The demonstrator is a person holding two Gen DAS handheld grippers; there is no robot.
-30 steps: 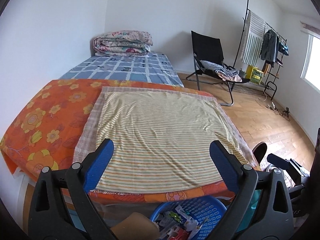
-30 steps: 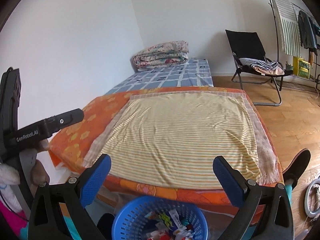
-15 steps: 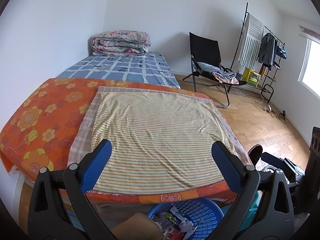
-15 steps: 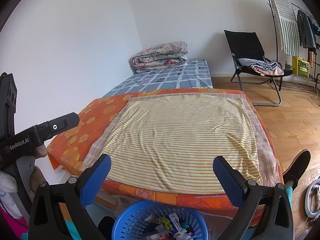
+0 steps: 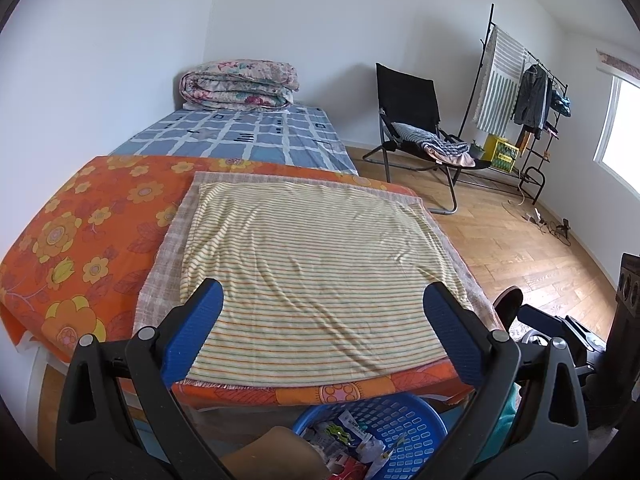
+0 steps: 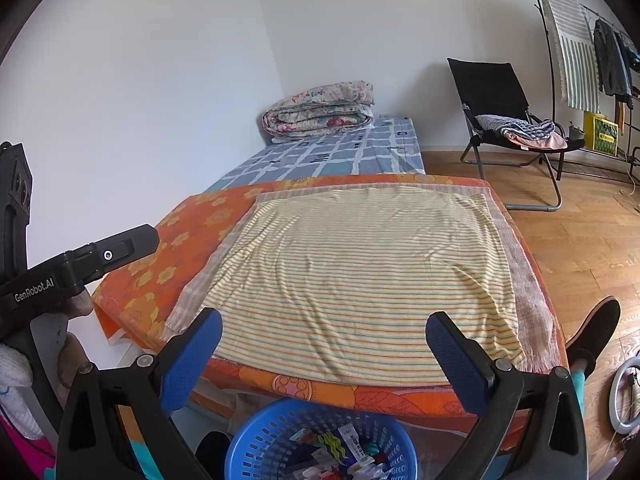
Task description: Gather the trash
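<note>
A blue plastic basket (image 5: 404, 416) stands on the floor at the foot of the bed, with several wrappers and packets (image 5: 352, 436) inside; it also shows in the right wrist view (image 6: 272, 432), trash (image 6: 344, 448) in it. My left gripper (image 5: 324, 324) is open and empty, above the basket, facing the striped cloth (image 5: 312, 272). My right gripper (image 6: 324, 344) is open and empty, also above the basket. No trash shows on the striped cloth (image 6: 360, 272). The left gripper's body (image 6: 76, 268) shows at the left of the right wrist view.
The bed has an orange floral cover (image 5: 88, 224), a blue checked sheet (image 5: 240, 136) and a folded quilt (image 5: 240, 84). A black folding chair (image 5: 416, 120) and a clothes rack (image 5: 516, 92) stand on the wooden floor. A shoe (image 6: 596, 332) is by the bed corner.
Both grippers have drifted slightly back and up from the bed; more of the basket shows below. Both stay open and empty.
</note>
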